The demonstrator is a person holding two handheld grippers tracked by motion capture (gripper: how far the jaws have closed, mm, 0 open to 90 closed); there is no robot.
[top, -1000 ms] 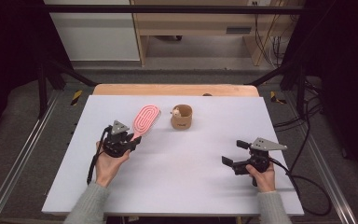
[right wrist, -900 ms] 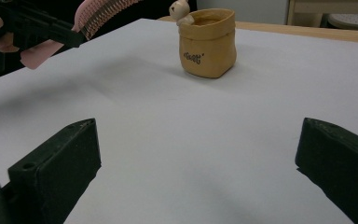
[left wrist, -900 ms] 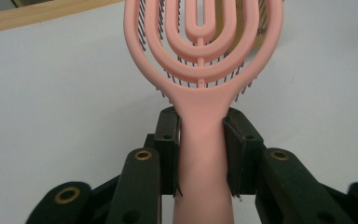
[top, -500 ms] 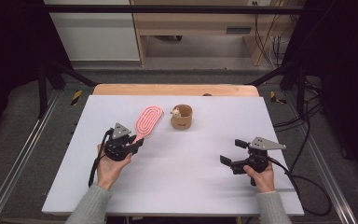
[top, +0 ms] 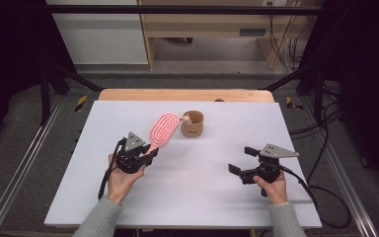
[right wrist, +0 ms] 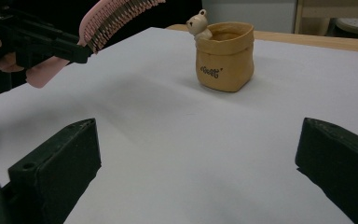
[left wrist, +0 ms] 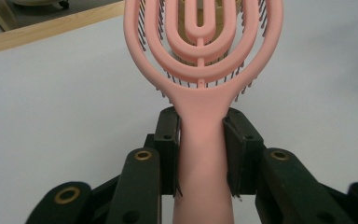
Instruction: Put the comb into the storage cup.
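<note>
Over on the left side of the worktop (top: 79, 197), my left claw (top: 147, 153) is clamped on the handle of the pink brush (top: 164, 129). From the left gripper view you can see it pretty clearly: both pads (left wrist: 167, 154) press flat against the sides of the handle, and the brush head fans out ahead with its looped ribs and dark bristles. The brush (left wrist: 204, 70) is off the worktop, held roughly level and pointing away from me toward the far middle, bristles facing down as far as I can tell from the right gripper view, where the brush (right wrist: 116, 16) shows up top left with the left claw (right wrist: 77, 51) on it.

Moving right, just past the tip of the brush head sits the little tan cup (top: 192, 124), upright near the far middle of the worktop, with a small bear figure (top: 186, 118) peeking over its rim on the brush side. Brush head and cup look very close from above, but I can't tell if they actually touch. In the right gripper view the cup (right wrist: 224, 58) has some dark lettering on its front.

Further right, well apart from all that, my right claw (top: 241, 160) is wide open with nothing between the jaws, held low over bare worktop and aimed toward the cup. Cable (top: 301, 182) trails off behind it to the right.
</note>
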